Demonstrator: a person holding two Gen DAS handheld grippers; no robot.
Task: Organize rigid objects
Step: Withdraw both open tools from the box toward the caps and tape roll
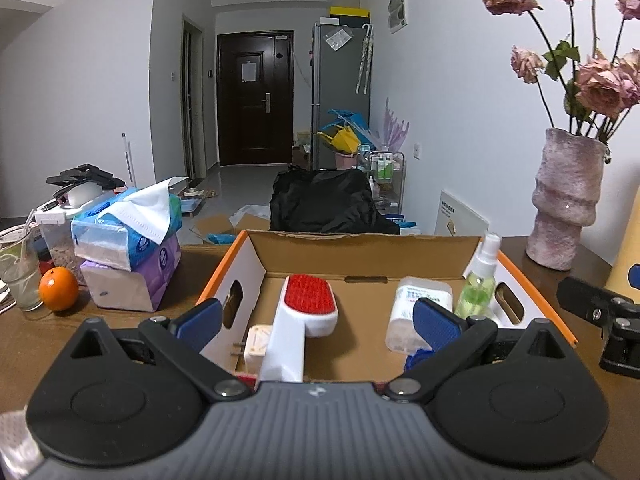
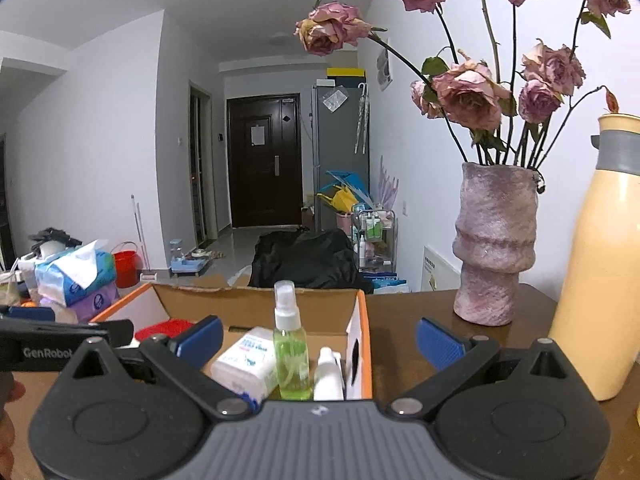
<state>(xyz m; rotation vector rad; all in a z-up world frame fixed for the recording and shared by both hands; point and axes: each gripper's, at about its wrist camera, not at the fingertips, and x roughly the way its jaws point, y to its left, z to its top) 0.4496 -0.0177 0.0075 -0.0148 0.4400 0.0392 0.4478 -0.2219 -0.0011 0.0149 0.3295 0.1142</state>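
Cardboard box [image 1: 360, 256] on desk [image 1: 120, 328] holds lint brush [image 1: 308, 304], plug [image 1: 256, 344], spray bottle [image 2: 289, 344], grouped tidy. Left gripper [image 1: 318, 322] and right gripper [image 2: 320, 340] fingers spread wide, empty, hovering over box.

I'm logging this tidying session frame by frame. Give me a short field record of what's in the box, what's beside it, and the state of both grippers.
container: open cardboard box with orange edges on brown wooden table
in box: white lint brush with red pad; white plug adapter; white wipes packet; green clear spray bottle; small white bottle
left of box: stacked tissue packs; orange fruit
right of box: pink textured vase; cream yellow flask
left gripper: open, empty
right gripper: open, empty
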